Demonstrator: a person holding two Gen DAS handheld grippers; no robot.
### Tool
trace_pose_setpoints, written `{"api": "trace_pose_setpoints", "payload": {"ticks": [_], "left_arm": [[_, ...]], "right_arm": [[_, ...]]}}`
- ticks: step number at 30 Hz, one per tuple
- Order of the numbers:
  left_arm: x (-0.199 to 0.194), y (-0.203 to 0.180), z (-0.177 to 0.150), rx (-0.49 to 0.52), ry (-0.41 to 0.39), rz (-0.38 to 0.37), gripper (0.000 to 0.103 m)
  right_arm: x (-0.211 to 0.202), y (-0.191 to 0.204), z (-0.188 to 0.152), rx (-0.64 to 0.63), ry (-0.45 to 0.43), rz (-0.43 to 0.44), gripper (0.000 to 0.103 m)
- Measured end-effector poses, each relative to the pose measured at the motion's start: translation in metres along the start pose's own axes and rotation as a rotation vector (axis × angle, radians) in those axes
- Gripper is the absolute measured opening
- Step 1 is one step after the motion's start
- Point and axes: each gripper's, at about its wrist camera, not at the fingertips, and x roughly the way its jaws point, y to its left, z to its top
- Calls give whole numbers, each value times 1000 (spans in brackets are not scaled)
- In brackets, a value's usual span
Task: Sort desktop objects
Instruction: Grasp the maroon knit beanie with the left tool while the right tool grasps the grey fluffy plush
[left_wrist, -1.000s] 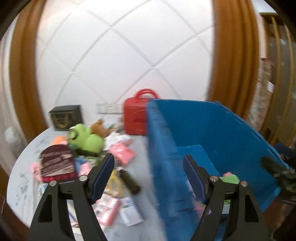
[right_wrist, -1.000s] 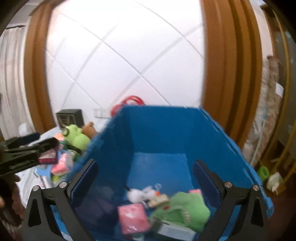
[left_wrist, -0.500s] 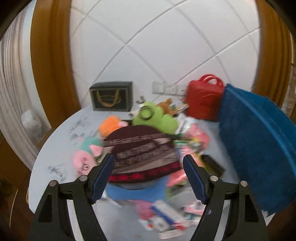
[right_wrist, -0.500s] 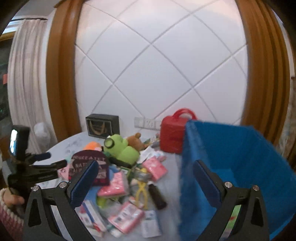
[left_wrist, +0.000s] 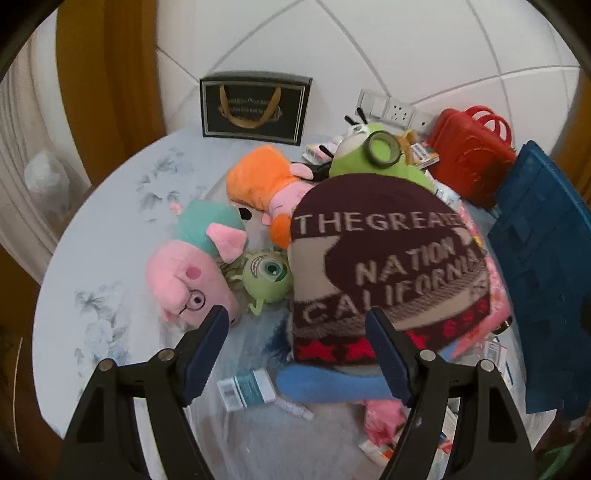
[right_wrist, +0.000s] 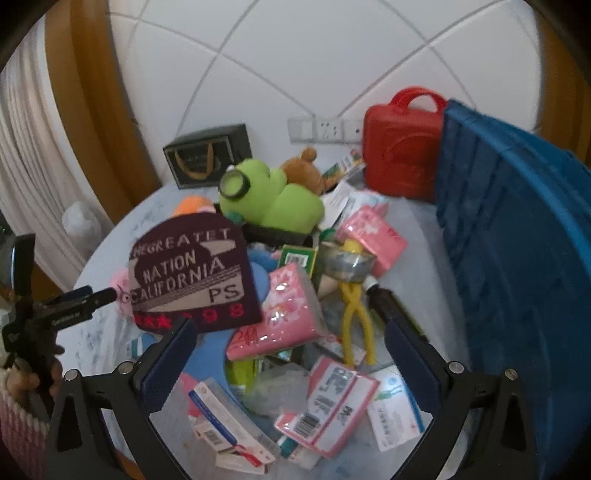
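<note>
My left gripper (left_wrist: 297, 332) hangs open over a pile of toys on the round table (left_wrist: 122, 229), with nothing between its fingers. Just ahead of it lies a maroon knit hat (left_wrist: 384, 258) with white lettering. A pink pig plush (left_wrist: 184, 280) and a small green one-eyed plush (left_wrist: 267, 275) lie to its left. My right gripper (right_wrist: 288, 343) is also open and empty, above a pink packet (right_wrist: 291, 310), yellow pliers (right_wrist: 354, 310) and several small boxes. The hat (right_wrist: 192, 273) shows at its left, and the blue bin (right_wrist: 517, 258) stands at the right.
A red case (right_wrist: 402, 147), a green goggle-eyed plush (right_wrist: 273, 195), a brown bear (right_wrist: 303, 170) and a black gift bag (right_wrist: 207, 155) stand toward the wall. A tape roll (right_wrist: 345, 262) lies mid-pile. The left gripper (right_wrist: 103, 295), held by a hand (right_wrist: 22, 380), shows at the left edge.
Both views have swung from the blue bin leftward and down onto the table's pile. The hat and plush toys now fill the left view. Both pairs of jaws kept the same width.
</note>
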Motion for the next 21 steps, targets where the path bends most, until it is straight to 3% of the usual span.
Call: {"api": "trace_pose_setpoints", "payload": {"ticks": [5,11,12,13,14,16,21], "left_arm": [[30,-4,13,38,14,-71,76],[78,-20,9,95,87,-144,76],[77,-20,8,96,72,-166,65],[74,-20,7,96,68,-187,45],[69,-19,6,96,66,-190,39],[56,-15,5,113,34,-130,15],[14,29,-1,69,-47,-9,13]], "right_arm": [[34,10,-1,-6,48,-9,103],[71,15,-9,24,109,-5,103],[77,16,-12,27,122,-6,103],[81,17,-14,29,134,-5,103],[85,19,-15,28,144,-3,103],[89,27,-16,15,153,4,103],[93,55,-13,-29,141,31,103]]}}
